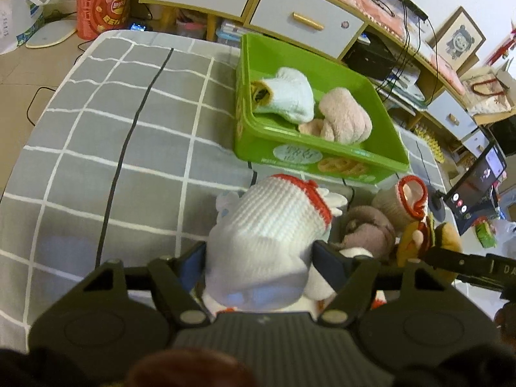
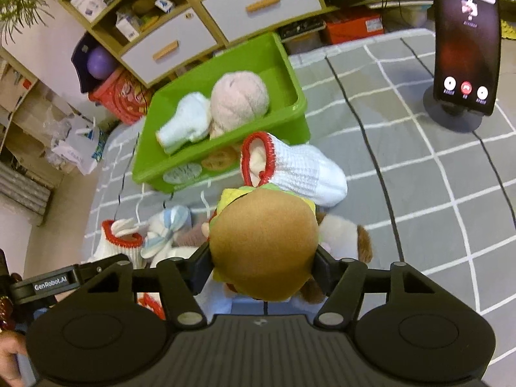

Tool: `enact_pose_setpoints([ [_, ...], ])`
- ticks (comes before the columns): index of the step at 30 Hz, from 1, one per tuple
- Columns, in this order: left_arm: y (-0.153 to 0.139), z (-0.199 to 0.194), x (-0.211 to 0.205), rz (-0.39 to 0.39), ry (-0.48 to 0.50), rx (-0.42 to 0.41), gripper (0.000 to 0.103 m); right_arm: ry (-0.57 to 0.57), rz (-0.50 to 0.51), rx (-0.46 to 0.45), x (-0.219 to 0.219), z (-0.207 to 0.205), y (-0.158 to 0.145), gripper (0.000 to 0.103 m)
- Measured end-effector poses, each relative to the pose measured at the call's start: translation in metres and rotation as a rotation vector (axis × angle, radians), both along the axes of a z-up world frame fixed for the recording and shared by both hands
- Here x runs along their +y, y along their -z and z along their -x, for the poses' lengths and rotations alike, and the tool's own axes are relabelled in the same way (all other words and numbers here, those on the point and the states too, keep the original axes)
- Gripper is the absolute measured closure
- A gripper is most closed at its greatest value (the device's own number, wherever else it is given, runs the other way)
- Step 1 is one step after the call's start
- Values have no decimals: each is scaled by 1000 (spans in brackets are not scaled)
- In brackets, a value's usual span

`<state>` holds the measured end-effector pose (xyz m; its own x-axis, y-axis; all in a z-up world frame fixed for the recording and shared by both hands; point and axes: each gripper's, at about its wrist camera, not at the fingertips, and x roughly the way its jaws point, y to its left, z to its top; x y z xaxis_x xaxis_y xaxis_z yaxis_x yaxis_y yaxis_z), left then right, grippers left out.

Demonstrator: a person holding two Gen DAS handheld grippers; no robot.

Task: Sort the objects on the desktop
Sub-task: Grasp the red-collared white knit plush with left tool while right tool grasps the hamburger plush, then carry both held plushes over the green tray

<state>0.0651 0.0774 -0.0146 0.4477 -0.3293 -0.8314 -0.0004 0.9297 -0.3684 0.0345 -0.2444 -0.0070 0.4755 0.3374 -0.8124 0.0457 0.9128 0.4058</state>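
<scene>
**Two grippers clamp soft toys beside a green bin**

On a grey checked cloth (image 1: 96, 135), the left gripper (image 1: 259, 258) has its pads pressed against the sides of a white knitted sock (image 1: 267, 235) with a red cuff. The right gripper (image 2: 262, 258) is closed on a plush burger (image 2: 262, 245), its brown bun filling the gap between the fingers. Both toys sit in a small heap just in front of the green bin (image 1: 322, 158), which already holds a white sock roll (image 1: 290, 96) and a pink plush (image 1: 345, 116).

Only the left view shows the red snack tub (image 1: 103, 0) on the floor at far left and the framed picture (image 1: 459, 38) at right. Only the right view shows a second red-cuffed sock (image 2: 303, 171) lying whole between burger and bin, and the phone (image 2: 464, 42) upright on its stand, lit with a call screen.

Beneath each held toy the heap is mostly hidden; a bluish-white plush (image 2: 167, 229) and a brown-and-white one (image 2: 348, 235) peek out, their shapes unclear. A hand (image 2: 9, 351) is cut off at the lower left edge.

White drawers (image 2: 258, 3) with wooden handles and cluttered shelves line the wall behind.
</scene>
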Motion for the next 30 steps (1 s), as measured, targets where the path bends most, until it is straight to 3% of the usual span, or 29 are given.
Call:
enact_pose_setpoints([
  [16, -25, -28, 9, 141, -94, -95, 31, 72, -119, -43, -8, -28, -11, 40],
  [30, -16, -68, -8, 231, -156, -148, 31, 127, -281, -89, -5, -58, -14, 40],
])
